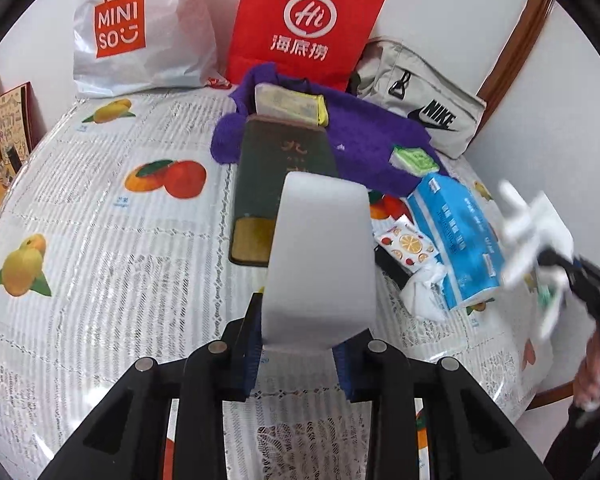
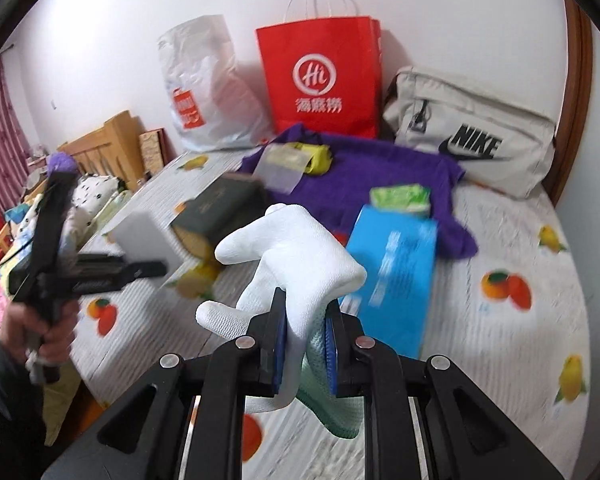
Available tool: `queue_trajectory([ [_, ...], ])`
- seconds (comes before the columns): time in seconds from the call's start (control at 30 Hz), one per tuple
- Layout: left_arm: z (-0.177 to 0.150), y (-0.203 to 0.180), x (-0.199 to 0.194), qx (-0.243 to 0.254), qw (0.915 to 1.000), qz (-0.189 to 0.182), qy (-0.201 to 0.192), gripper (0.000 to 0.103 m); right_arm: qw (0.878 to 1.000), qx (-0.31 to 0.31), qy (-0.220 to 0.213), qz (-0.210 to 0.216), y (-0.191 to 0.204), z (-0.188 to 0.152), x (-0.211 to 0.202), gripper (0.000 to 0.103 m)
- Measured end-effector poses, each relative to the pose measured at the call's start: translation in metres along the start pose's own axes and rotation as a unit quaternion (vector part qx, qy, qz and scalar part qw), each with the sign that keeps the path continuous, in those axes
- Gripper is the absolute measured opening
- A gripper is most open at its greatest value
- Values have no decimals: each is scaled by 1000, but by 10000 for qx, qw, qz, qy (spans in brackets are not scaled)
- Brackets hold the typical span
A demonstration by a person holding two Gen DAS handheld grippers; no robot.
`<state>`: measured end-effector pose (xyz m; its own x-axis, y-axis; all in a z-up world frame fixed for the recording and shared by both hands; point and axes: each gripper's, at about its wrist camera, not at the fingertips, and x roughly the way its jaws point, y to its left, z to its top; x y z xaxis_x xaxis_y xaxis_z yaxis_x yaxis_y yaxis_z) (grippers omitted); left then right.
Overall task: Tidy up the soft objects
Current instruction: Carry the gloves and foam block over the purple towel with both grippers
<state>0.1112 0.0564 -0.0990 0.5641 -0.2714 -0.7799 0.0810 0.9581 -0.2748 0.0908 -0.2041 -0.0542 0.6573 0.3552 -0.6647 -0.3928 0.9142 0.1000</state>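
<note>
White foam block [image 1: 318,264], one of its kind, stands clamped at its lower end in the left gripper [image 1: 300,354], its long axis running up and away over the table [image 1: 100,240]. One white glove [image 2: 296,264] is pinched at the cuff by the right gripper [image 2: 303,354], fingers pointing up and left, lifted clear. Open cloth lies left of the dark box [image 1: 272,184]; purple cloth [image 1: 364,148], blue tissue pack [image 1: 460,236] and three bags crowd the far and right sides.

We found a box [image 1: 280,184] lying left of a tissue pack [image 1: 456,236], a cloth [image 1: 364,144] behind them, two bags [image 1: 304,20] against the wall.
</note>
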Motion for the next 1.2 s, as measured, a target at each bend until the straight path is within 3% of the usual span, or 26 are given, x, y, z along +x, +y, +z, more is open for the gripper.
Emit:
queue_trajectory([
  [0.27,10,12,-14,-48,9999,7,-145,29,9994,22,-74,-348,-28,61,33,16],
  [0.6,24,25,-16,-94,9998,30,-167,29,9978,58,-29,-658,-68,114,87,16],
  [1.2,59,36,-5,-4,9997,73,-249,29,9923,65,704,-1022,-113,141,194,17],
])
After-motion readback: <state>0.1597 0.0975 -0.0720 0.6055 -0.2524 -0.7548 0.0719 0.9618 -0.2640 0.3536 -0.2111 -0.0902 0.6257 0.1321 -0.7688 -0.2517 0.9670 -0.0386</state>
